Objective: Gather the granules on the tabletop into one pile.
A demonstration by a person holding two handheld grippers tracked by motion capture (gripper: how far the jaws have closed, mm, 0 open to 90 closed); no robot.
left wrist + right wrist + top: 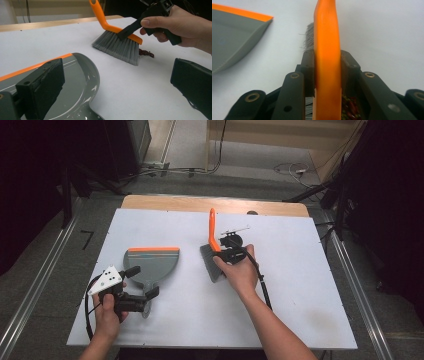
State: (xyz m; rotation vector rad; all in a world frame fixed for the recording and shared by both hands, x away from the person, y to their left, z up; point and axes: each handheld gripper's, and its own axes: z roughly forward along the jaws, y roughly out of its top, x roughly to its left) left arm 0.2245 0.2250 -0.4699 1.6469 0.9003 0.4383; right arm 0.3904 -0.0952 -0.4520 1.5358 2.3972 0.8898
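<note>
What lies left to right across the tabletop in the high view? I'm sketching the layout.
Left gripper → grey dustpan with orange edge → orange-handled brush → right gripper, shut on the brush.

The right gripper (223, 251) squeezes the orange brush (214, 245). The left gripper (142, 281) sits open around the grey dustpan's (152, 262) handle.

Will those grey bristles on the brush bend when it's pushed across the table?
Probably: the bristles are thin, splayed fibres, so they should flex. The orange brush back looks rigid plastic, clamped firmly in the right gripper. The dark crumbs look light, likely swept easily.
</note>
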